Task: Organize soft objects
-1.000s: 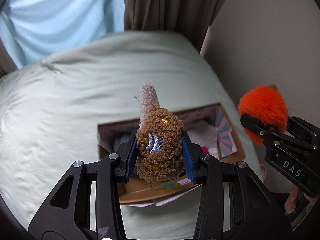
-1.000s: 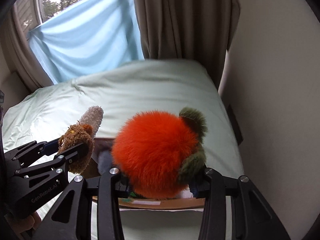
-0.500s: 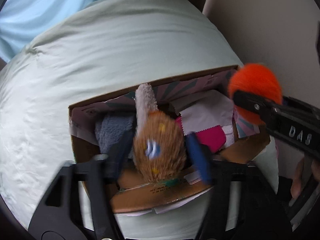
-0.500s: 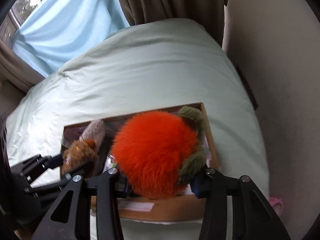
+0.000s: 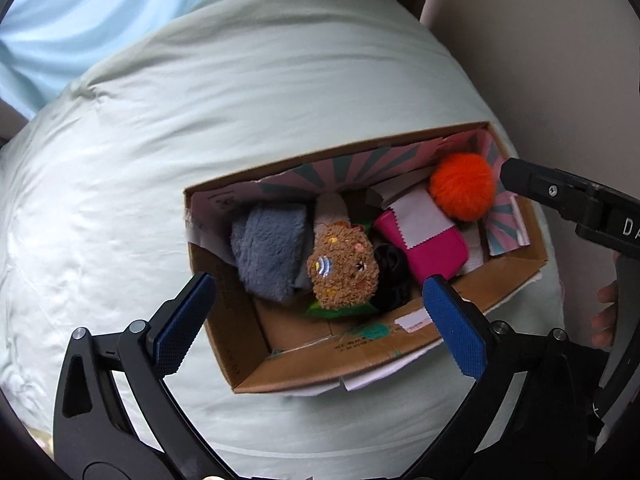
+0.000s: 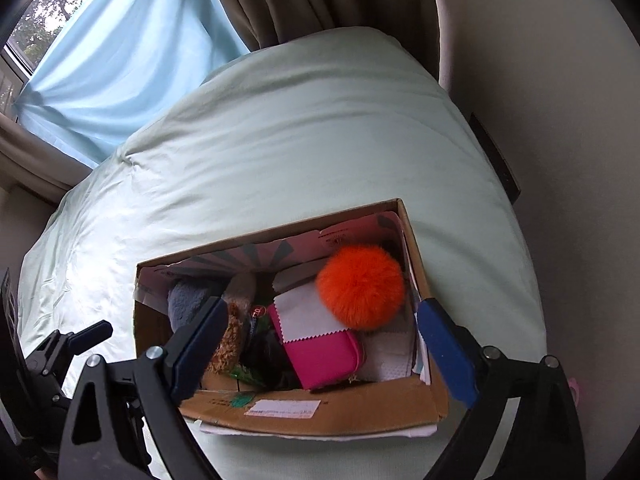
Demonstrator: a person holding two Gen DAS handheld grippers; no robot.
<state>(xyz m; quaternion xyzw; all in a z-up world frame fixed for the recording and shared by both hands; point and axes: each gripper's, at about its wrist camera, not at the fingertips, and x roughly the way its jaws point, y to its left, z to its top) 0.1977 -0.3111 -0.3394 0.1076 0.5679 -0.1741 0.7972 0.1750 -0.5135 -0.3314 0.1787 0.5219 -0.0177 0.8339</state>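
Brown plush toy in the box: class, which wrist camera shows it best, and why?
The left wrist view: the brown plush toy lies whole and unobstructed in the box. In the right wrist view, the right gripper's finger hides most of it; only a brown edge shows.

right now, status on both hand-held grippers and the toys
Left hand-held gripper, right hand-held gripper: jaws opening, empty. Brown plush, orange pom-pom in box. Nothing in the way.
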